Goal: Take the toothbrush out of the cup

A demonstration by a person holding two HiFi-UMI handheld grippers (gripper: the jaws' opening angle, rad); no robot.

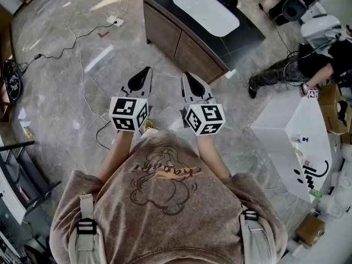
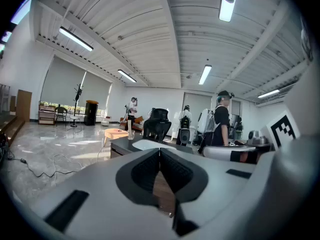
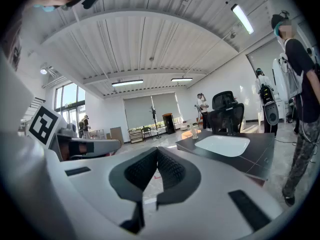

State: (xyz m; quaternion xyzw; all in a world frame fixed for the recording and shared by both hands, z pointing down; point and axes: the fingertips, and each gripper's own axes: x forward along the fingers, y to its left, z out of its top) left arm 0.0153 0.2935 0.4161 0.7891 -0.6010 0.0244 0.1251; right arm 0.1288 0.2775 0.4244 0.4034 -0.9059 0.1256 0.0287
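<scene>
**— Where is the cup?**
— The clear cup (image 3: pixel 194 130) stands on the far corner of the dark-topped bench (image 1: pixel 165 21), just beside the white basin (image 1: pixel 206 11) set into its top. In the left gripper view it shows as a small upright shape (image 2: pixel 131 130) at the bench's edge. It is too small in every view to tell whether the toothbrush is in it.

**— Is either gripper near it?**
— No. Both are well short of the bench, over the grey marble floor (image 1: pixel 55 92), pointing toward the bench's wooden front.

**— How do the jaws stand?**
— The left hand-held gripper (image 1: pixel 146 70) has its ribbed pads pressed together at the tips, with nothing between them (image 2: pixel 160 154). The right hand-held gripper (image 1: pixel 186 76) is the same, jaws closed on nothing (image 3: pixel 157 151). The two sit side by side, near but not touching, each with its marker cube (image 1: pixel 129 113) toward the wearer's brown sweatshirt (image 1: pixel 165 202).

**— What else is around?**
— A black office chair (image 3: pixel 227 111) stands behind the bench. A white cable (image 1: pixel 82 65) trails across the floor to a power strip (image 1: pixel 114 21) left of the bench. To the right is a white box-like table (image 1: pixel 291 131), and a person in dark clothes (image 1: pixel 308 65) bends beside it.
</scene>
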